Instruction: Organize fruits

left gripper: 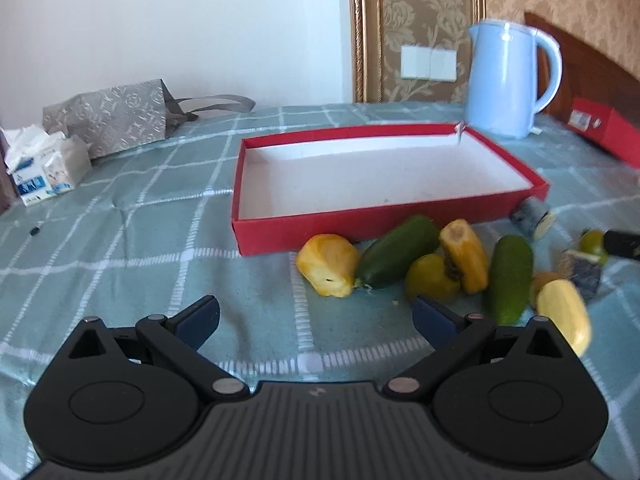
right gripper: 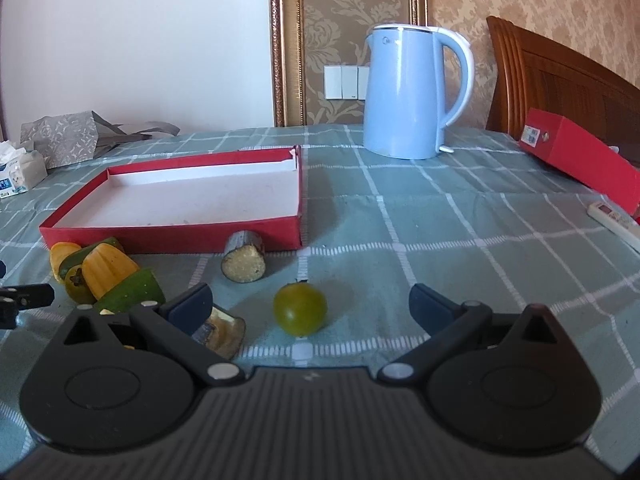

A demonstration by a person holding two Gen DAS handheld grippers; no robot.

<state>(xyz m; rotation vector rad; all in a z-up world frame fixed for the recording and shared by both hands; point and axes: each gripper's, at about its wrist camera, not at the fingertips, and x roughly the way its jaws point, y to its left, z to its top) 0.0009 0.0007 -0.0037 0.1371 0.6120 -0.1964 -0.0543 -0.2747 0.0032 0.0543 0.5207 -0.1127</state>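
An empty red box lid with a white inside (left gripper: 384, 216) (right gripper: 172, 236) lies on the checked cloth. In front of it lie several pieces: a yellow chunk (left gripper: 330, 264), two green cucumbers (left gripper: 400, 256) (left gripper: 510, 272), a yellow ridged piece (left gripper: 466, 254), a yellow-green fruit (left gripper: 430, 280) and a pale yellow piece (left gripper: 564, 320). My left gripper (left gripper: 316, 314) is open and empty just short of the yellow chunk. My right gripper (right gripper: 310, 308) is open with a small green tomato (right gripper: 300, 308) lying between its fingers. Two cut grey-skinned pieces (right gripper: 243, 258) (right gripper: 222, 330) lie near the left finger.
A light blue kettle (right gripper: 408, 92) (left gripper: 508, 80) stands behind the lid. A red box (right gripper: 580, 156) and a white remote (right gripper: 612, 216) lie at the right. A grey patterned bag (left gripper: 116, 120) and a tissue pack (left gripper: 44, 168) sit at the far left.
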